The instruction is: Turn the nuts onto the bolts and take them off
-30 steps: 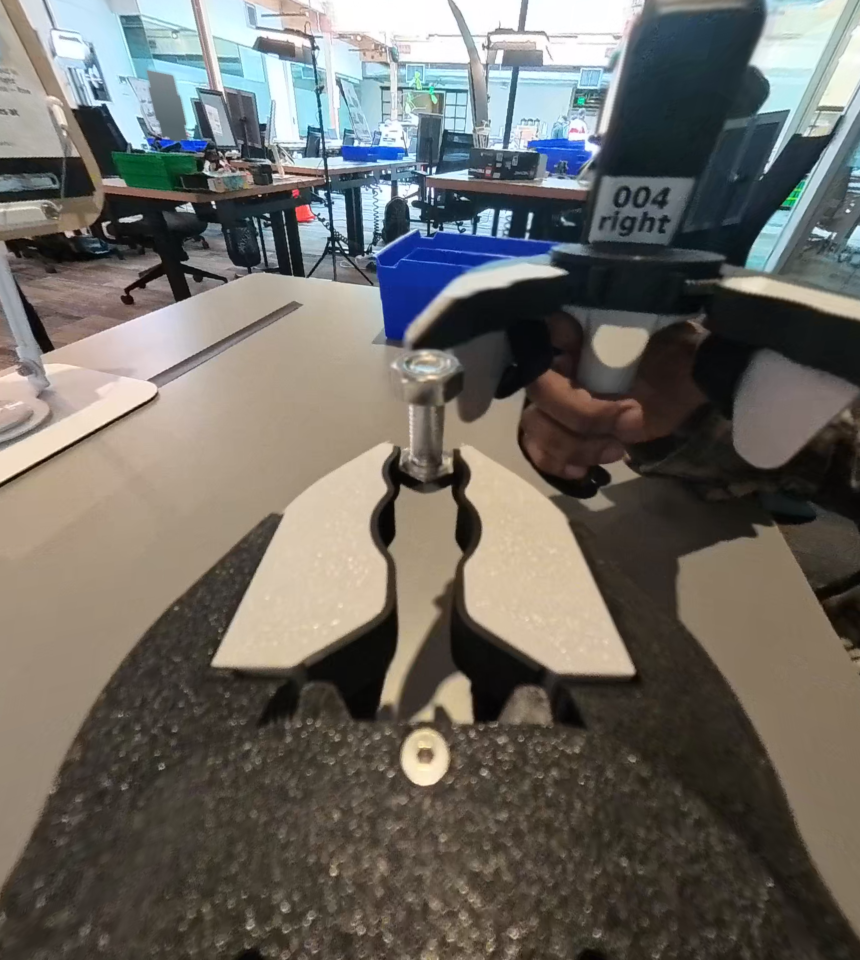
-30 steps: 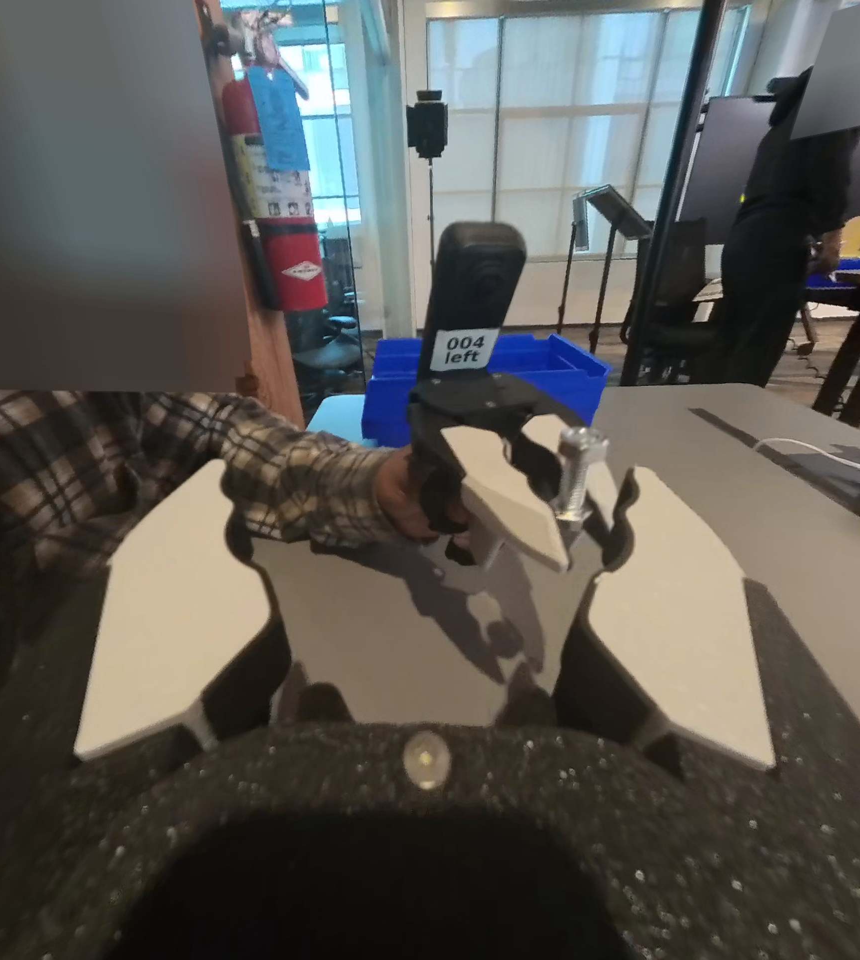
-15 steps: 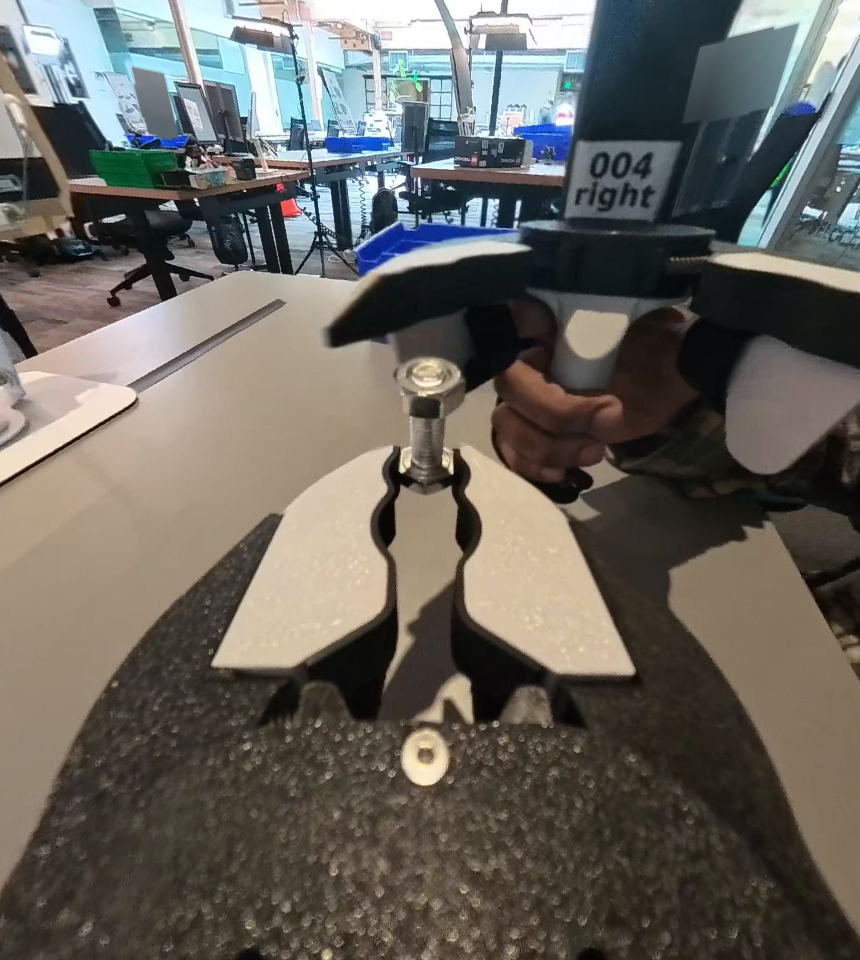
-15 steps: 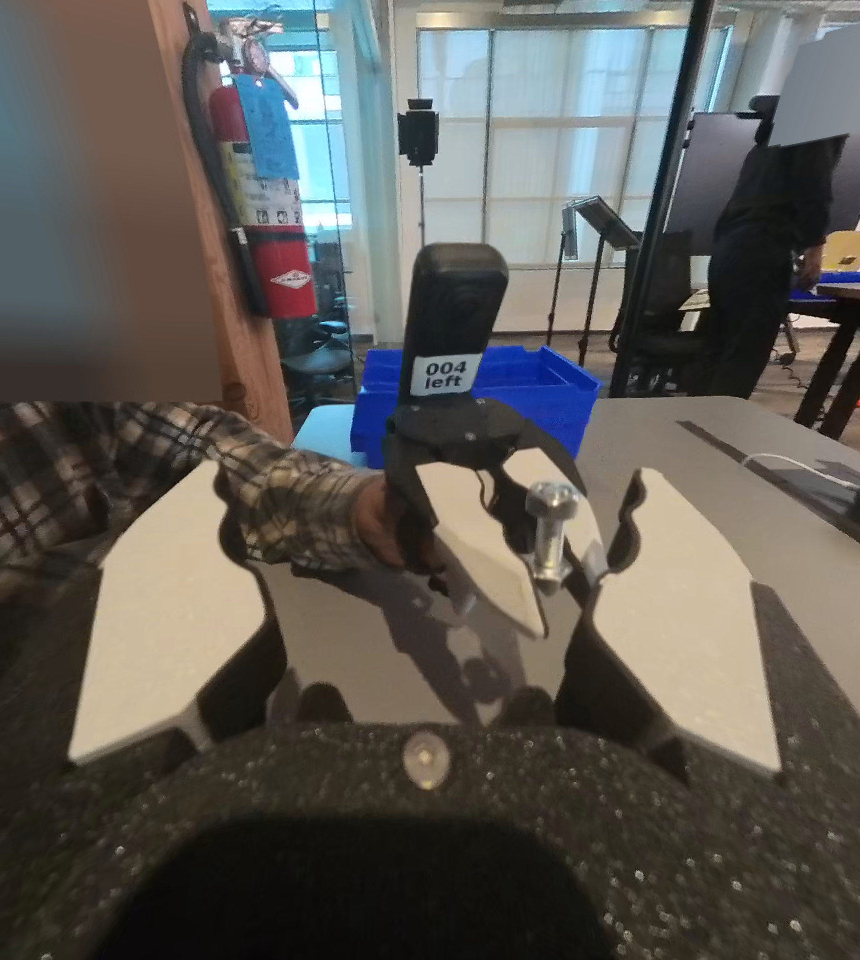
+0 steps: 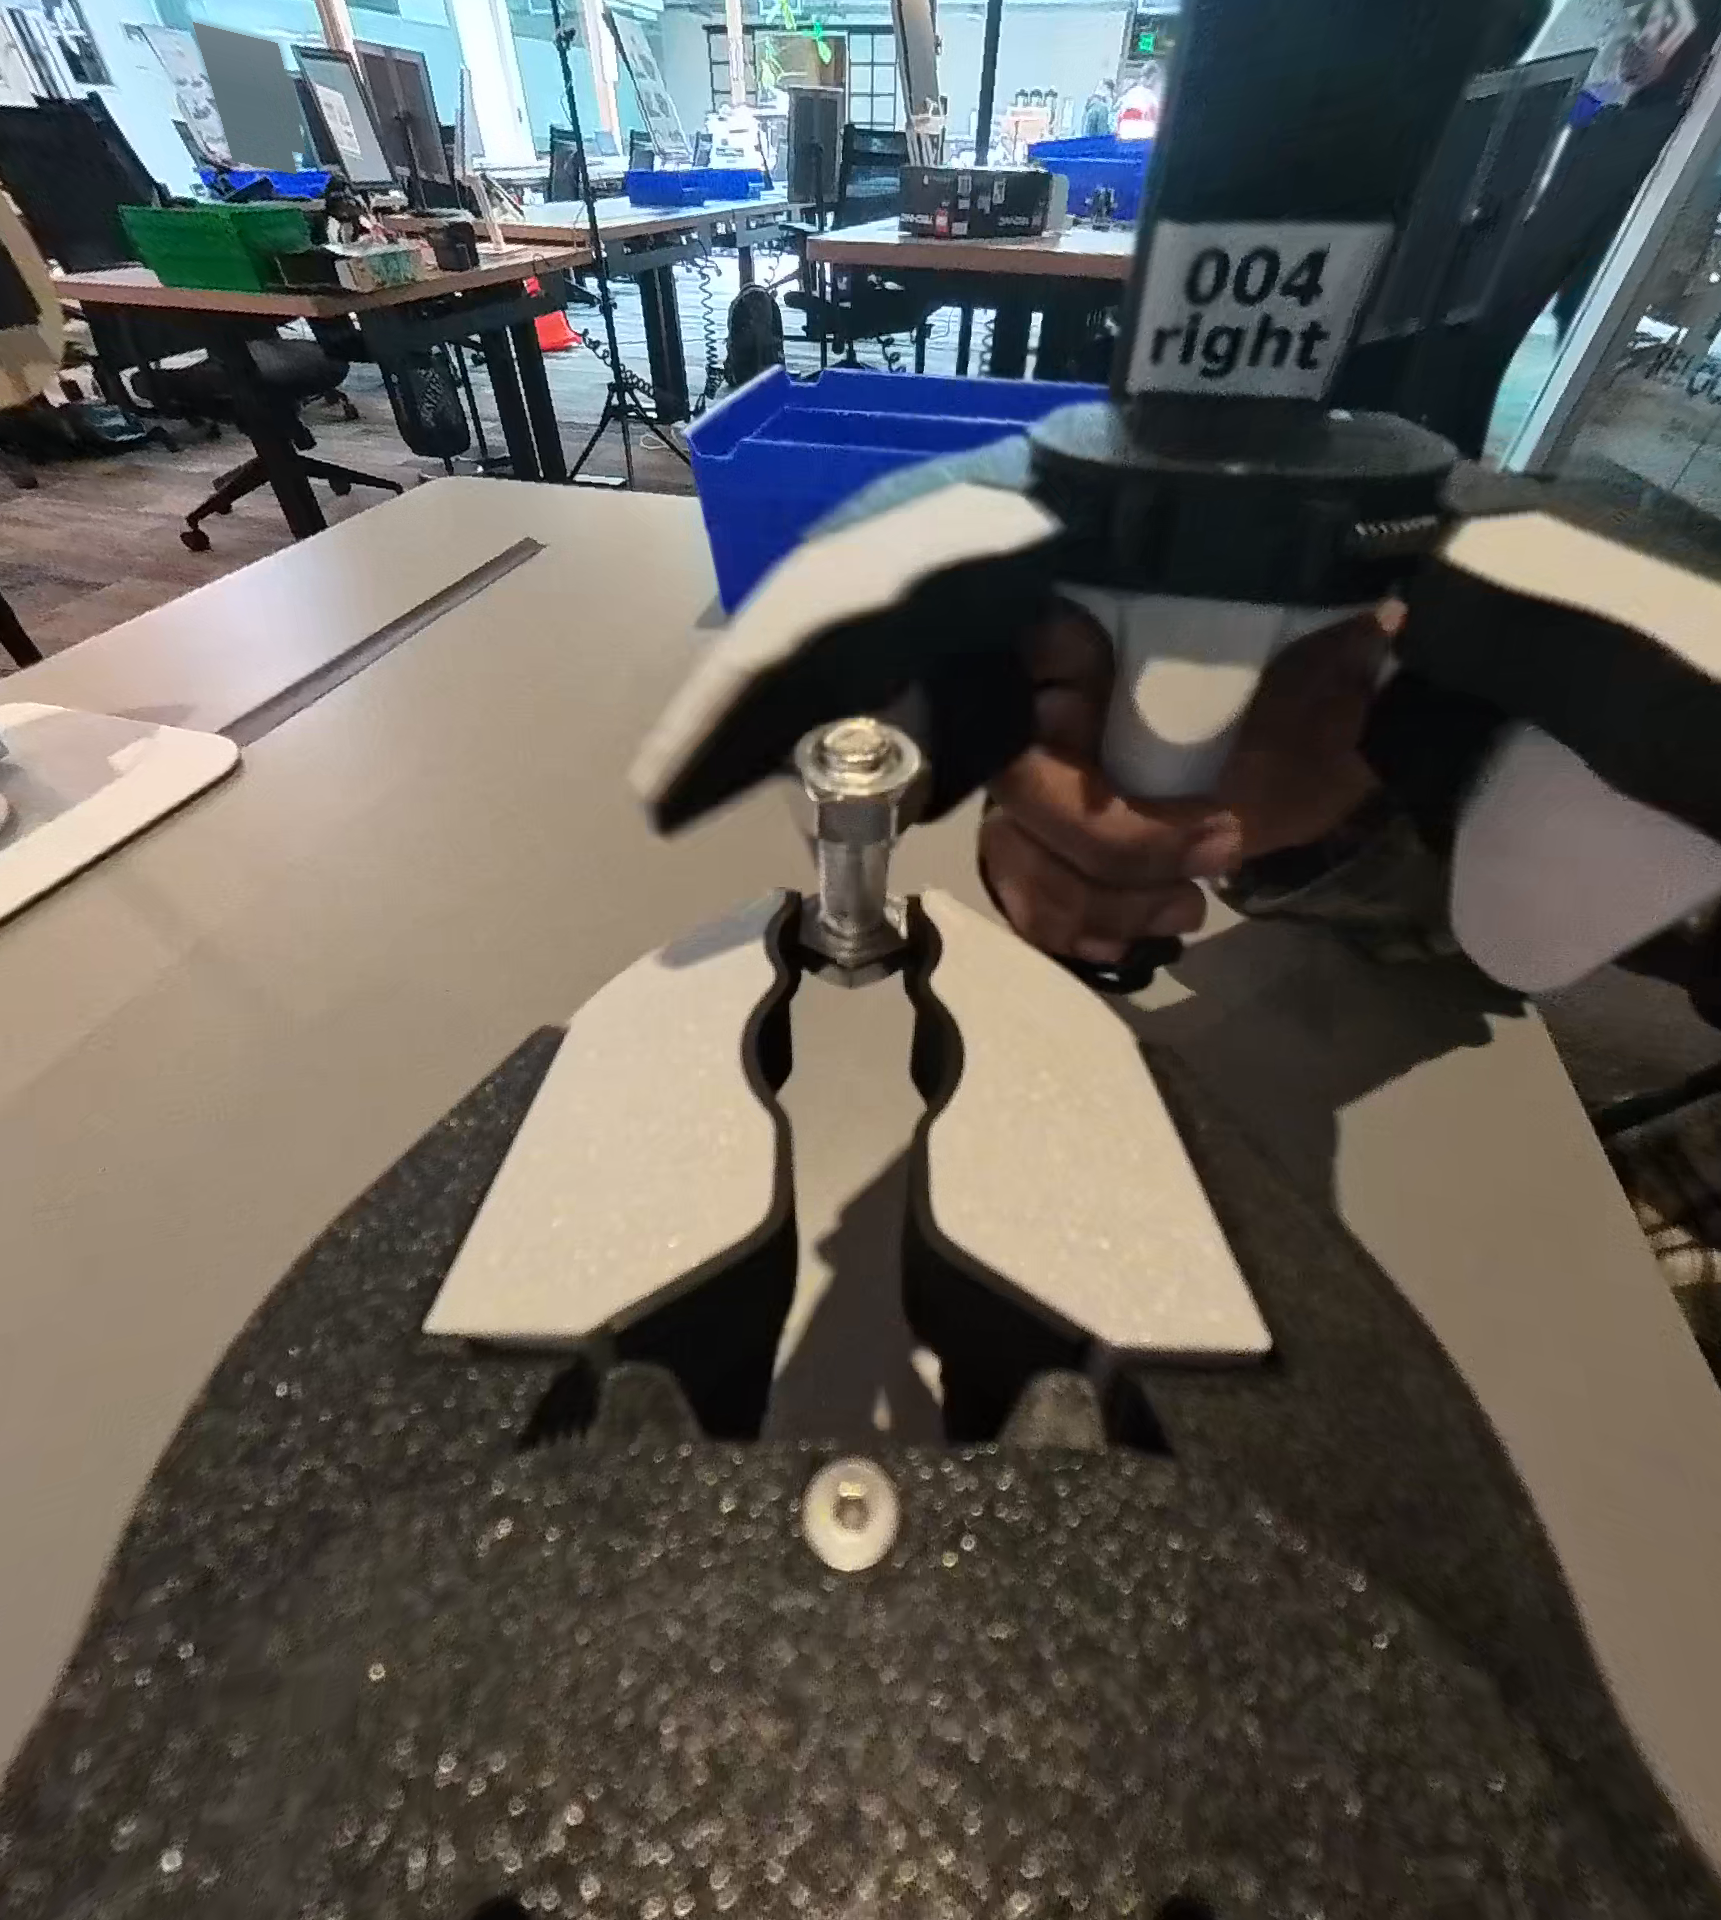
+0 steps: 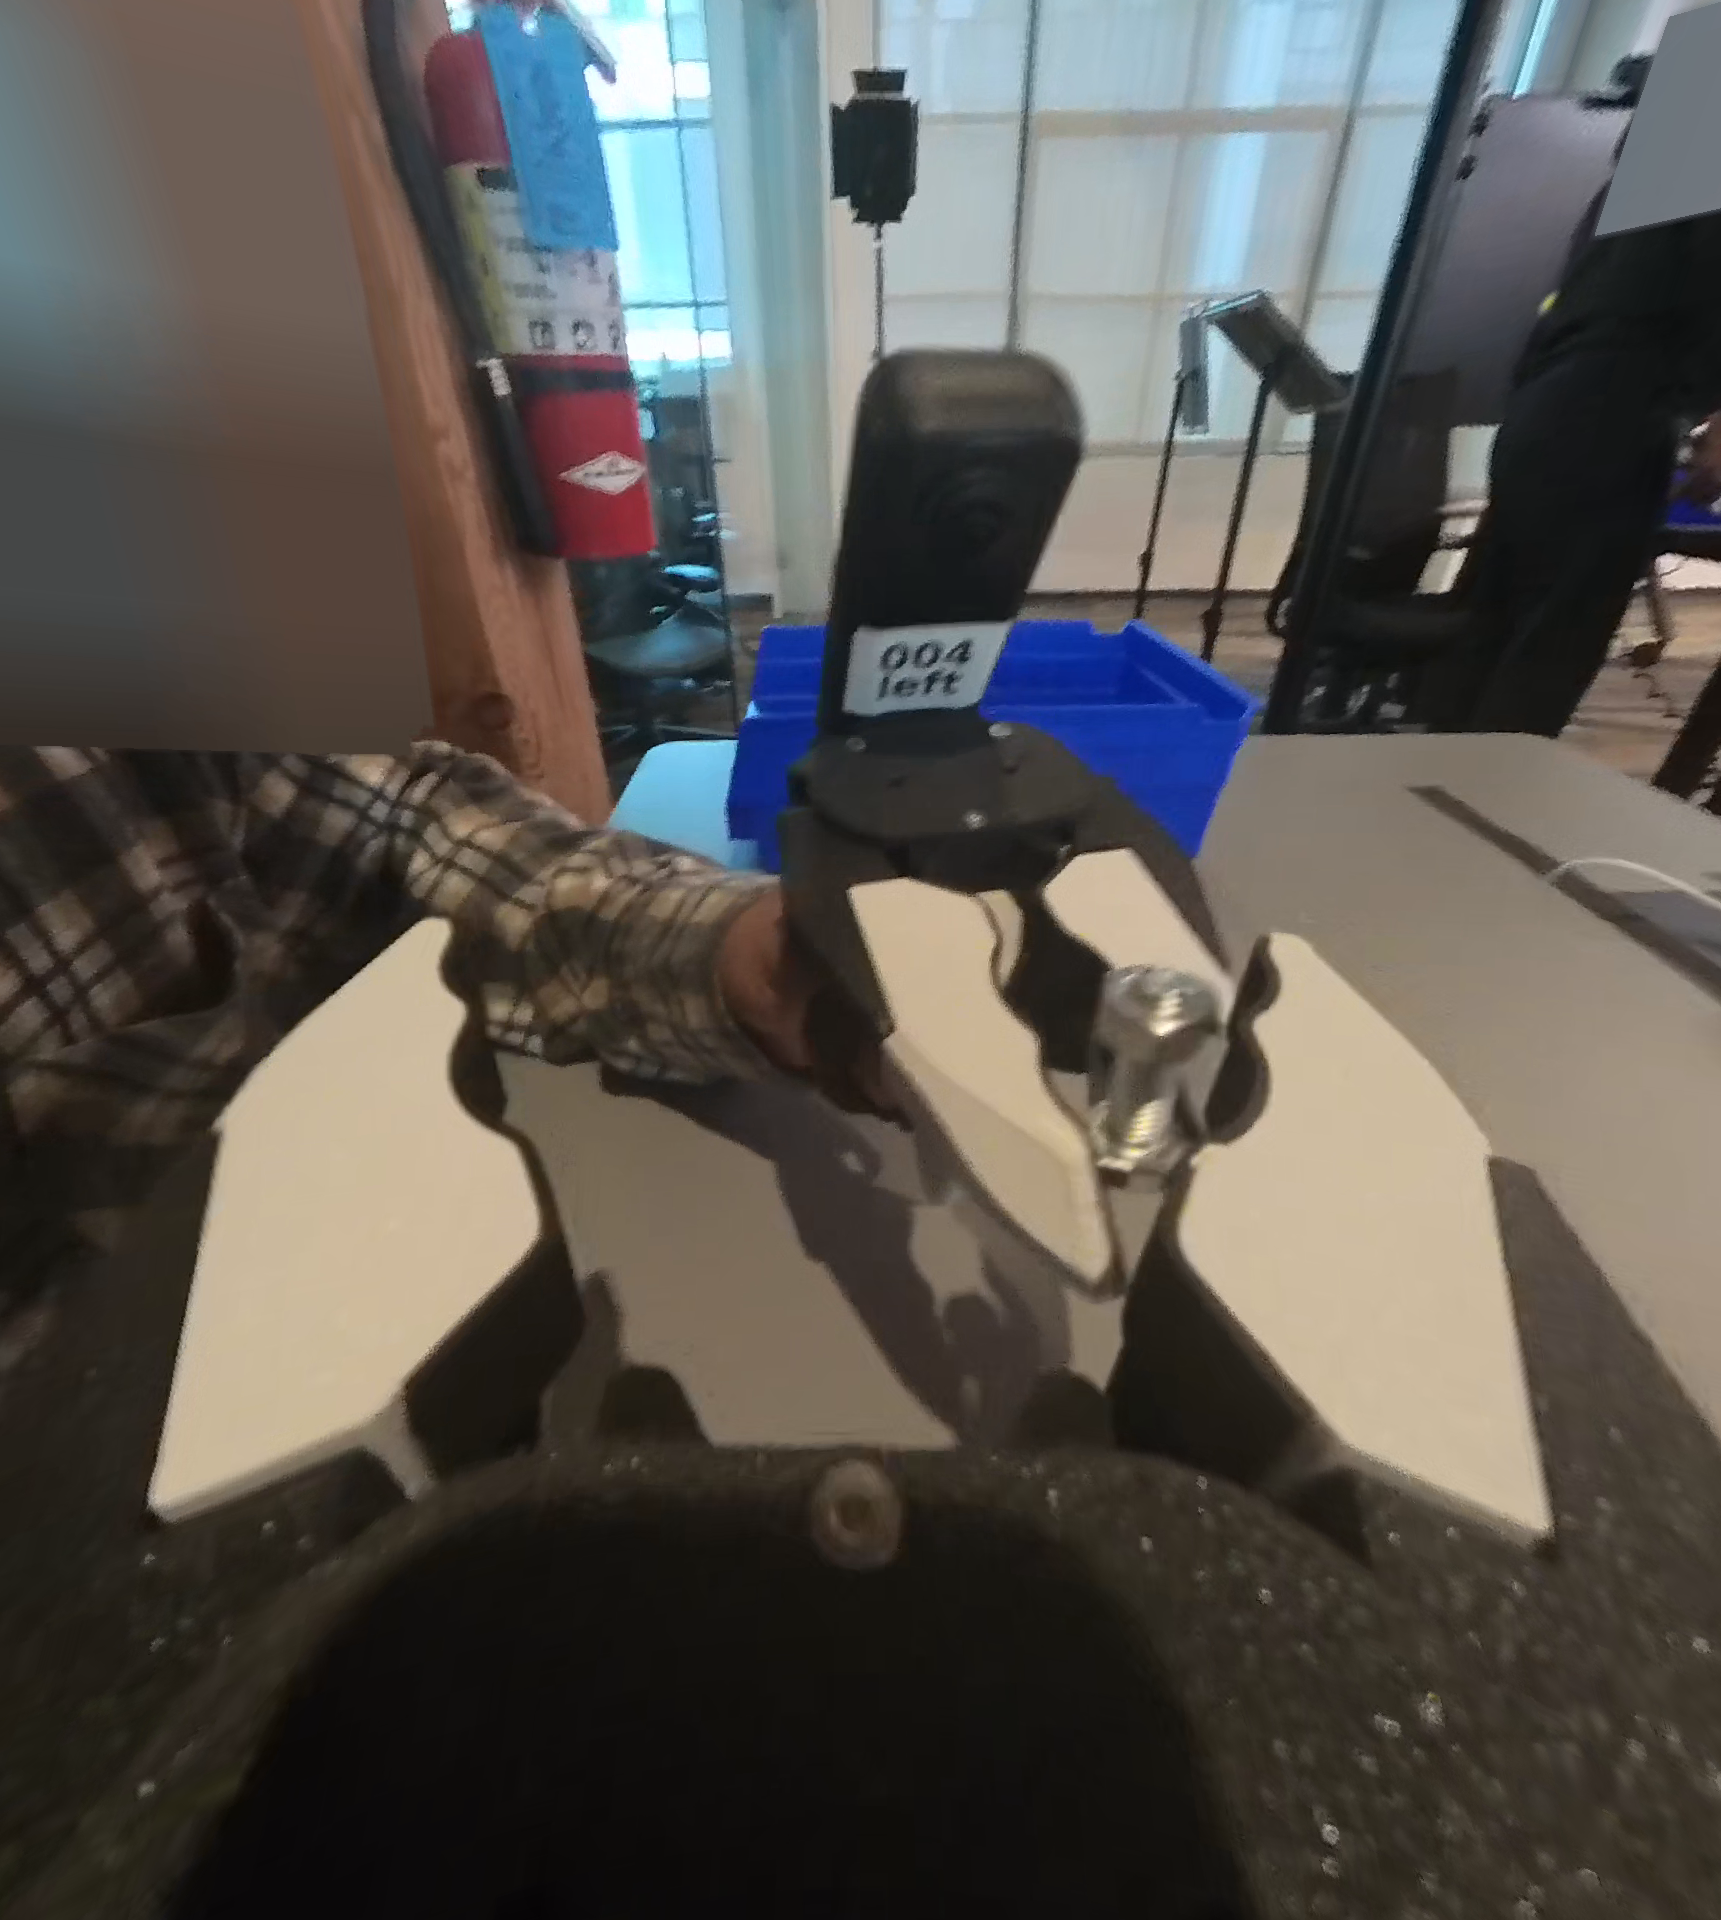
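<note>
1. Up close: left gripper (image 5: 851, 935) has its fingertips nearly together, clamped on the nut (image 5: 848, 948) at the foot of the bolt (image 5: 851, 831).
2. Bolt stands upright, hex head on top, above the grey table (image 5: 316, 935); whether the nut rests on the table I cannot tell.
3. Right gripper (image 6: 866, 1039) has its fingers spread wide, gripping nothing.
4. One right finger (image 5: 835, 634) slants over the bolt head, just beside or touching it; contact unclear. In the right wrist view the bolt (image 6: 1152, 1060) sits just inside the right-hand finger (image 6: 1355, 1195).
5. Blue bin (image 5: 835, 468) sits behind on the table, well apart from the bolt.
6. Plaid sleeve (image 6: 420, 935) runs to the hand on the left gripper's handle.
</note>
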`<state>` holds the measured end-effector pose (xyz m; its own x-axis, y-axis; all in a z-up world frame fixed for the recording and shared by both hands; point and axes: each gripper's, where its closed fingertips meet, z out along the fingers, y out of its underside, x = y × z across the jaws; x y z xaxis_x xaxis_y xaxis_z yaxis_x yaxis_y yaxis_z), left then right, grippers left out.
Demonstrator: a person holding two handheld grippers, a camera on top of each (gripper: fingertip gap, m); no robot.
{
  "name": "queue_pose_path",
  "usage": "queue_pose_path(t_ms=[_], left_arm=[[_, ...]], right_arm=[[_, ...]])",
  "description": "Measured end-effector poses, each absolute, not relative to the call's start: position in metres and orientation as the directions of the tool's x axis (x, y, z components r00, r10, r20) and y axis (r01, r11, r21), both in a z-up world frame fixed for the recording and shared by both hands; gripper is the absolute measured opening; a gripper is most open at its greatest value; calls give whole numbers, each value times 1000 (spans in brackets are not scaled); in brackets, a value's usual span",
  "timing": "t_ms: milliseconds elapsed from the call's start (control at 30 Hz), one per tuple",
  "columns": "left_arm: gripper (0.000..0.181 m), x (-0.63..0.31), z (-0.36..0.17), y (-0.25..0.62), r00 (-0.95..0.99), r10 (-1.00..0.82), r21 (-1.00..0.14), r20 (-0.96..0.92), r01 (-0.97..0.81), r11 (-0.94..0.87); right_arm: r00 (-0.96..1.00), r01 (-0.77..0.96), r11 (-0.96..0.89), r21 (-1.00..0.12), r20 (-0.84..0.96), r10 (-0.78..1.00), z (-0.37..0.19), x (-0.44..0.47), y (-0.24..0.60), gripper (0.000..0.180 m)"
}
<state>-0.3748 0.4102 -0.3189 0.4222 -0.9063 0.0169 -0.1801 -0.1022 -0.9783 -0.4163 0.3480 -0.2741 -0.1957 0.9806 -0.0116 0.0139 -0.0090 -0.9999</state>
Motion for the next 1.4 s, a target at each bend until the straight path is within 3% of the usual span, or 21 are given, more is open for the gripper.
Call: queue_pose_path(t_ms=[233,400,500,800,867,1167,1400], left_arm=[[18,-376,-321,411,407,-911,-977,66,-159,-142],[18,-374,-319,409,405,-912,-978,57,-159,-132],[18,-378,-318,411,410,-910,-979,67,-150,-139],[18,-372,-321,407,397,-916,-976,55,-173,-134],[18,-376,-319,410,402,-913,-977,67,-160,-142],[18,-371,-314,405,388,-920,-980,57,-156,-127],[18,-371,-317,405,379,-922,-978,73,-156,-141]], right_arm=[[-111,-30,7,-1000,10,994,-268,-399,349,133],[-180,5,-42,-999,-42,983,-275,-414,344,139],[-129,-18,-19,-1000,-17,992,-280,-394,337,132],[-149,-3,-42,-999,-41,988,-278,-408,339,143],[-125,-16,-26,-1000,-24,992,-278,-393,334,134],[-171,-22,-77,-997,-72,983,-277,-408,336,142],[-125,-75,-52,-996,-42,991,-265,-400,345,139]])
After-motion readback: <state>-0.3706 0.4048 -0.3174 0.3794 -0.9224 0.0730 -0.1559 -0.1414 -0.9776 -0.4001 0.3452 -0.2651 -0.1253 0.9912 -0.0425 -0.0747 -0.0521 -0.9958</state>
